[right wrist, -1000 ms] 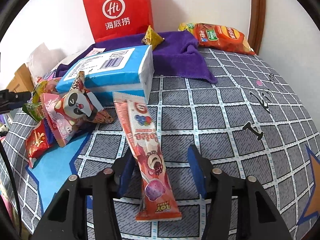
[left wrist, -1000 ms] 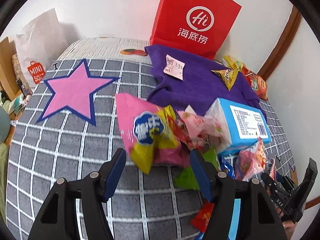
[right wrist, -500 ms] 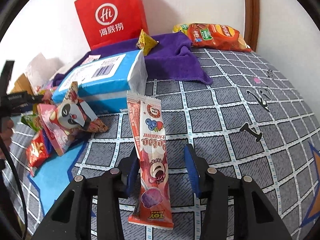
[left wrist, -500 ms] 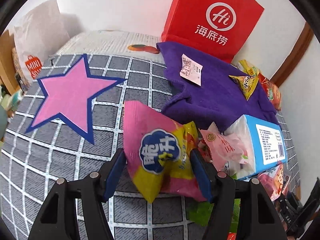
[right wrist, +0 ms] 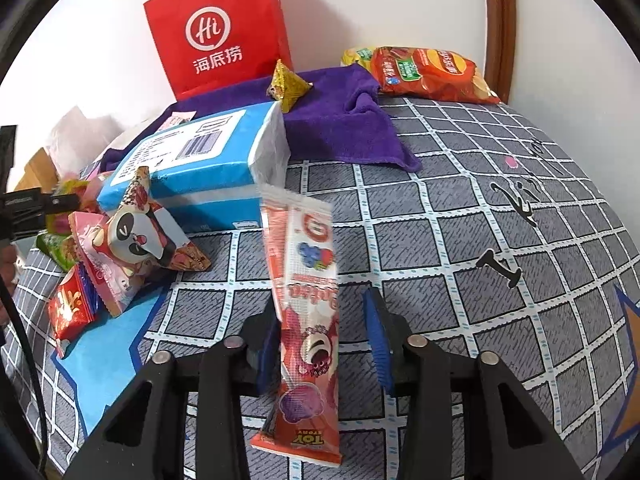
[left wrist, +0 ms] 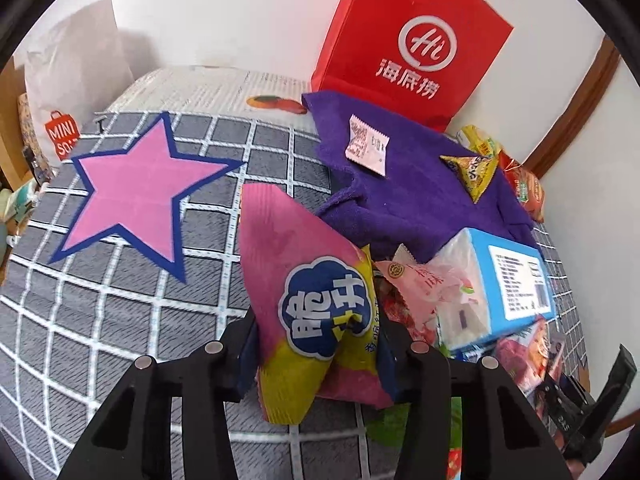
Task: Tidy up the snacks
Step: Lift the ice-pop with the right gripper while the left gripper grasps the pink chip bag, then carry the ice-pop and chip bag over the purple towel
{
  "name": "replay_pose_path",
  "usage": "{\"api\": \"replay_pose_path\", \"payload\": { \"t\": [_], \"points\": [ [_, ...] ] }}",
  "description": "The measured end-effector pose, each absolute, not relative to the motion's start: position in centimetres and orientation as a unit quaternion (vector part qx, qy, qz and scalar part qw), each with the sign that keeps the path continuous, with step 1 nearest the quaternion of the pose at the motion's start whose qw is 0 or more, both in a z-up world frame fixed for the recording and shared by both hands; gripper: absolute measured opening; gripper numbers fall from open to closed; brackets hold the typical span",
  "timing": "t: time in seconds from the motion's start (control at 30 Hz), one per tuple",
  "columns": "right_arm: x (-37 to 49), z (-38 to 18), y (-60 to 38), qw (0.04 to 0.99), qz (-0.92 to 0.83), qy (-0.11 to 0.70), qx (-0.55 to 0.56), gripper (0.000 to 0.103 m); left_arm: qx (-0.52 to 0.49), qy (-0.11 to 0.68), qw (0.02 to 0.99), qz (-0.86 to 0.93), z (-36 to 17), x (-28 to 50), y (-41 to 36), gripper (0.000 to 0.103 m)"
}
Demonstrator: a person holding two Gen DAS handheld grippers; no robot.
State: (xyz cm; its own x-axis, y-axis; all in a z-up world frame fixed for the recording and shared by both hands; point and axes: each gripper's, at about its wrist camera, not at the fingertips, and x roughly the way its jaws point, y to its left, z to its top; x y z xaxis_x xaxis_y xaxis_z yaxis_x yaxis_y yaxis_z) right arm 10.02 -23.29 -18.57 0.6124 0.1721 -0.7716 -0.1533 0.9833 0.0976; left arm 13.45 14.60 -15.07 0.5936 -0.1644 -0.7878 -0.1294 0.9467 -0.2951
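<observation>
1. Since a second ago the left gripper (left wrist: 316,350) has closed in on the pink bag (left wrist: 304,288); its jaws now press both sides of the bag at lower centre of the left view, holding it.
2. The right gripper (right wrist: 324,340) has tightened around the red stick pack (right wrist: 306,312), which now stands steeper; the left pad touches it, the right pad (right wrist: 378,340) shows a gap, so a firm hold cannot be told.
3. In the left view, open blanket (left wrist: 120,304) with a pink star (left wrist: 136,196) fills the left half. In the right view, bare grid blanket (right wrist: 500,264) spreads right of the pack.
4. Crowding the left gripper's right side: a blue box (left wrist: 504,284), a pale pink packet (left wrist: 424,280) and a purple towel (left wrist: 420,192) above.
5. A red bag (left wrist: 412,44) stands at the top by the wall; a panda packet (right wrist: 136,236) lies at middle left of the right view.
</observation>
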Motion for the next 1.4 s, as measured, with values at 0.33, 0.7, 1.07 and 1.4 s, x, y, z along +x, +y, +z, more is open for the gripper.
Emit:
{"api": "replay_pose_path", "payload": {
  "t": [0.33,0.7,1.07,1.4],
  "points": [
    [10.0,-18.3,-23.5,0.898,0.067,0.435,0.008,0.021,-0.163,0.434,0.886,-0.018,-12.1,10.3,14.8,0.045],
    [10.2,-11.9,-23.1,0.918,0.081,0.389,0.002,0.019,-0.151,0.414,0.895,-0.07,-8.8,11.4,10.6,0.045],
    [16.1,-5.5,-21.4,0.926,0.094,0.365,-0.017,0.019,-0.131,0.394,0.905,-0.089,-5.3,14.9,7.4,0.045],
    [21.6,-3.2,-20.4,0.926,0.118,0.358,0.008,0.019,-0.12,0.382,0.913,-0.079,-2.8,19.5,7.0,0.045]
  ]
}}
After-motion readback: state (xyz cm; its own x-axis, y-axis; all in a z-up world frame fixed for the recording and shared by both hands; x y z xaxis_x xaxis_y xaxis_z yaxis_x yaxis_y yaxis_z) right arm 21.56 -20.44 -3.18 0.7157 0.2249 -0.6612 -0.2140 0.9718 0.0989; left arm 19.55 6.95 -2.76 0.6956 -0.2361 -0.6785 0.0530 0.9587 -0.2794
